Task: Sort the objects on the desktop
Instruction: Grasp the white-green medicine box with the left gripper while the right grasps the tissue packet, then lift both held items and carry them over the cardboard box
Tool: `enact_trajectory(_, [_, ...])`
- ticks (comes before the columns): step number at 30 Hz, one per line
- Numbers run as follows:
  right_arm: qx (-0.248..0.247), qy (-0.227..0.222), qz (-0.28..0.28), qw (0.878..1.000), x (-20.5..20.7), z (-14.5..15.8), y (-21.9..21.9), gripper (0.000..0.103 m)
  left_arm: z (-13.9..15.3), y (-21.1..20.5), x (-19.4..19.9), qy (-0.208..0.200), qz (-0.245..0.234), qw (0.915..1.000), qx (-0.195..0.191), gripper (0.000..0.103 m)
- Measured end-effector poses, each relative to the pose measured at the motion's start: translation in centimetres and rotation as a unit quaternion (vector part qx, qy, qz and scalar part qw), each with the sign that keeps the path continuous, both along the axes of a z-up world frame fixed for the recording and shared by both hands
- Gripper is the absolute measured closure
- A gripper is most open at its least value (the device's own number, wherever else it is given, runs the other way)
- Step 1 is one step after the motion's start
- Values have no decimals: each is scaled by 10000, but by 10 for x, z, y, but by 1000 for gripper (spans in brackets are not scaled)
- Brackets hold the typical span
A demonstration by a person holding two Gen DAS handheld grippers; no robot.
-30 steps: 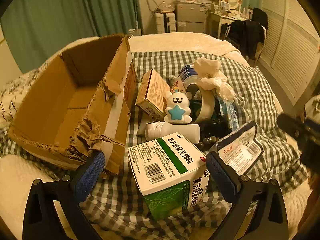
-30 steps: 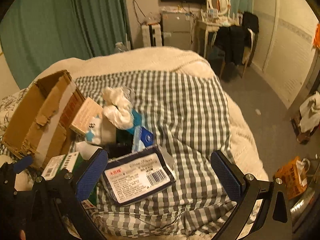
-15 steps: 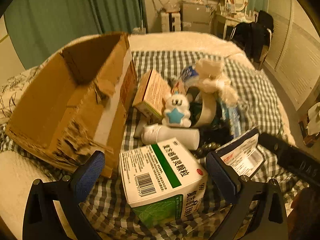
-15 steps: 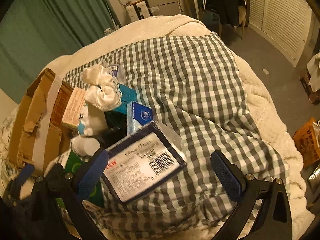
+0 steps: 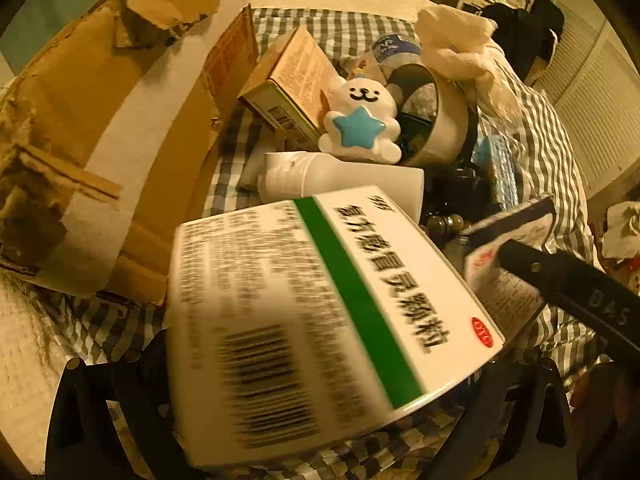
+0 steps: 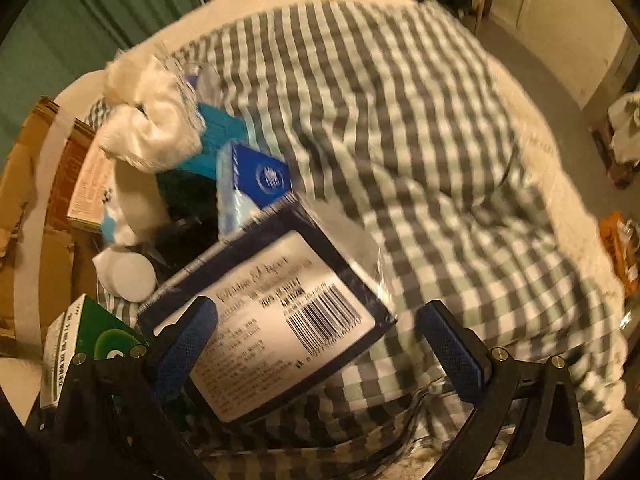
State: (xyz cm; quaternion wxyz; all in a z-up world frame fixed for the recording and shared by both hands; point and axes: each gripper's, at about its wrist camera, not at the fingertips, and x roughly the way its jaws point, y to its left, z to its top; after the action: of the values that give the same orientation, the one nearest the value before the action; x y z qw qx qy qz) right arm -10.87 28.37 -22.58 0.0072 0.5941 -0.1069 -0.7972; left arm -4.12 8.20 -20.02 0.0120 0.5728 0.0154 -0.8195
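Observation:
A white medicine box with a green stripe (image 5: 320, 300) fills the lower left wrist view. It lies between the fingers of my open left gripper (image 5: 316, 364) and hides both pads. Its green end (image 6: 96, 340) shows at the lower left of the right wrist view. A dark blue packet with a white barcode label (image 6: 272, 320) lies tilted on the checked cloth. My right gripper (image 6: 318, 348) is open just over it, the left pad above its corner. One black finger (image 5: 580, 292) of that gripper crosses the packet (image 5: 508, 264) in the left wrist view.
A torn open cardboard box (image 5: 120, 120) stands on the left. Behind the medicine box are a white bottle (image 5: 340, 180), a bunny toy with a blue star (image 5: 360, 120), a tape roll (image 5: 444, 128), a brown carton (image 5: 296, 76) and a white cloth (image 5: 460, 44). The checked cloth (image 6: 420, 160) spreads to the right.
Both grippers have moved forward and down towards the pile. The medicine box now sits between the left fingers, and the packet lies under the right ones. Both grippers stay at the same width.

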Motion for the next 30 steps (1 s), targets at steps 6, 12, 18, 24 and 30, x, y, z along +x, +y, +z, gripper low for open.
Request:
enact_trajectory(6, [-70, -89, 247, 9996, -1, -10, -5, 26, -7, -1, 0, -138, -126, 9996, 201, 1])
enact_trajectory(12, [169, -26, 321, 9993, 0, -7, -3, 71, -1, -4, 3, -13, -185, 9993, 321, 10])
enact_trajectory(18, [220, 144, 439, 9987, 3, 1, -6, 87, 9, -5, 6, 180, -309, 9981, 508, 13])
enact_trajectory(24, [256, 628, 508, 9964, 7, 30, -7, 90, 19, -14, 13, 520, -373, 9961, 613, 15])
enact_trajectory(30, [293, 1024, 581, 9926, -4, 56, 13, 91, 37, -12, 21, 930, -508, 9927, 582, 17])
